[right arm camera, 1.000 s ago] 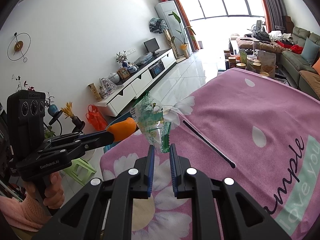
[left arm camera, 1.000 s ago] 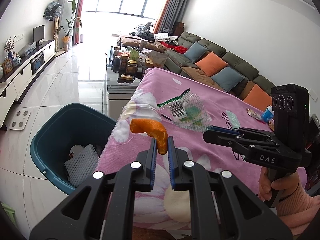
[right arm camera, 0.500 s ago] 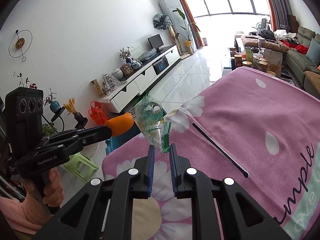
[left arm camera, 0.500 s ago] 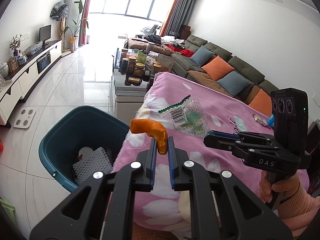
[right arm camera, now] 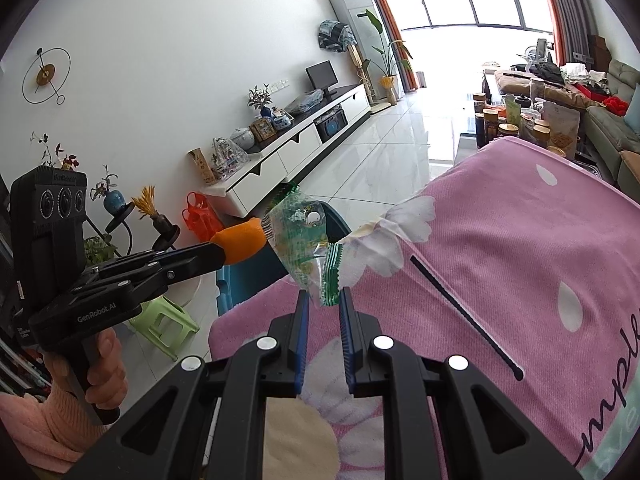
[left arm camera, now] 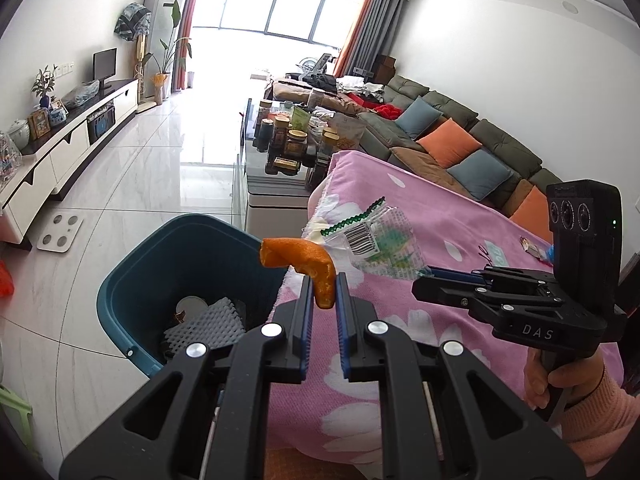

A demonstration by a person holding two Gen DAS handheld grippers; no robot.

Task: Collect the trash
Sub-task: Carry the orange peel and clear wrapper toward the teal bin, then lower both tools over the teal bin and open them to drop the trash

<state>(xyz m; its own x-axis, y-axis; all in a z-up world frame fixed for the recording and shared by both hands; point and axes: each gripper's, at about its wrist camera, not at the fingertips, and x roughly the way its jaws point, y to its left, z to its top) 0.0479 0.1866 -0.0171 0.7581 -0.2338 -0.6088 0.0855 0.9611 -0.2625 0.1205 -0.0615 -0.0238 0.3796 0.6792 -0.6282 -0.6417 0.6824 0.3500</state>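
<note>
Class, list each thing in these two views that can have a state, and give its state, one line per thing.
Left gripper: jaws shut on the orange peel.
Right gripper: jaws shut on the clear wrapper.
Orange peel: held in the air near the bin's rim.
Clear wrapper: crumpled, lifted off the cloth.
Bin: open, partly filled with trash.
Black tie: lying flat on the pink cloth.

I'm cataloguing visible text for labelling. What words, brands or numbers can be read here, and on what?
"DAS": right gripper body.
"GenRobot.AI": left gripper body.
"mple", cut off: pink tablecloth.
Barcode digits on the plastic wrapper: too small to read.
</note>
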